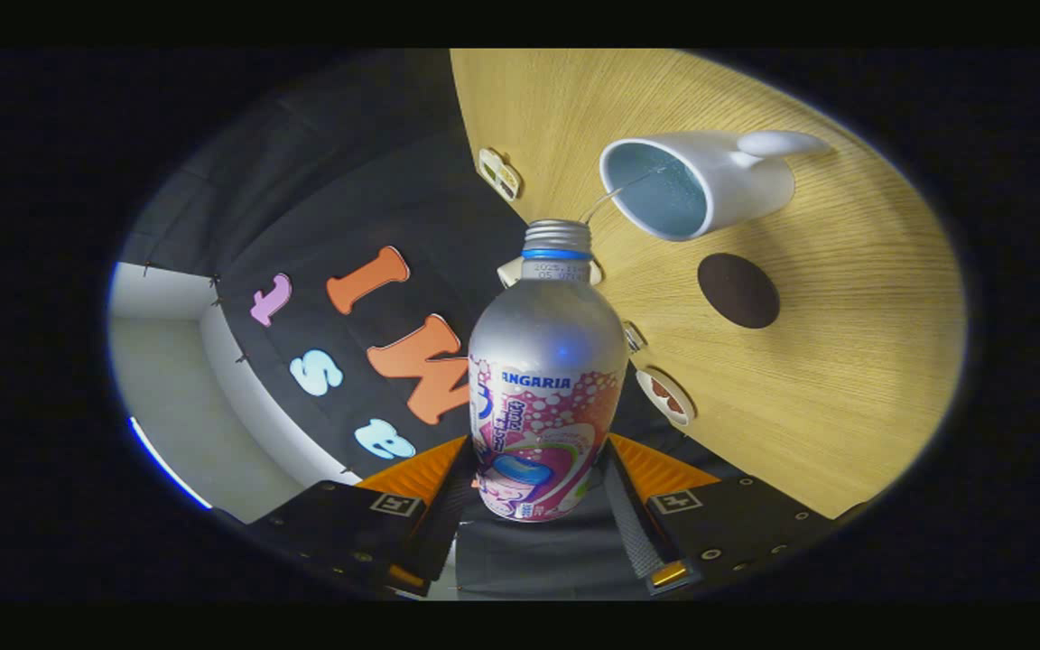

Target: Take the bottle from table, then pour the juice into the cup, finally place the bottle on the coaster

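Silver metal bottle [545, 379] sits clamped between the two fingers of the tongs [542, 492], both pressing on its printed lower half. The whole view is rolled over, so the bottle is tipped, and a thin stream leaves its open mouth and lands in the white cup [696, 185] just beyond the bottle's neck. The dark round coaster [738, 290] lies on the wooden table [836, 379] beside the cup, ahead of the fingers and off to one side. I judge the pour is under way. The stream enters close to the cup's rim, so a small wobble or extra tilt could send juice onto the table, and a wet bottle might slip in the grip
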The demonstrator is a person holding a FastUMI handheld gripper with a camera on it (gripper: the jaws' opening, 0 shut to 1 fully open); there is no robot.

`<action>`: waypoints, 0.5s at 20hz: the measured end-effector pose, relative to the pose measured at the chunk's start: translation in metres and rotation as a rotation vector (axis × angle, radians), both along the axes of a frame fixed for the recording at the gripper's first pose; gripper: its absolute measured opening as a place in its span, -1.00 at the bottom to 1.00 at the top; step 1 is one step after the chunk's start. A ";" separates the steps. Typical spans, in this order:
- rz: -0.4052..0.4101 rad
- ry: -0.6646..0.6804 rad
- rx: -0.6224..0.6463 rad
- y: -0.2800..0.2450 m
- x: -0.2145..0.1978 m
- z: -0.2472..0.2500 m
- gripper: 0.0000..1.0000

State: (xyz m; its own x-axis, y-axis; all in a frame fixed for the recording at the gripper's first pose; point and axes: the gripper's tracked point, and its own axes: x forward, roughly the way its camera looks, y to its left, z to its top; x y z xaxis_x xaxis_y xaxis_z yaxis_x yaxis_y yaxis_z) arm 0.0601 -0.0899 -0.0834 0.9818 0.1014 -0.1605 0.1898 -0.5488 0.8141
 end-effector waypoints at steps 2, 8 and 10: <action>-0.001 -0.003 0.011 0.000 0.001 0.002 0.54; -0.006 0.016 0.024 -0.005 0.003 -0.004 0.54; -0.007 0.018 0.024 -0.006 0.003 -0.010 0.54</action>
State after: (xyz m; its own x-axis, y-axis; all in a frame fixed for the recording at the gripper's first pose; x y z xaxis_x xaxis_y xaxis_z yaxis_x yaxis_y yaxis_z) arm 0.0630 -0.0963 -0.0939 0.9795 0.0981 -0.1759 0.2002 -0.5694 0.7973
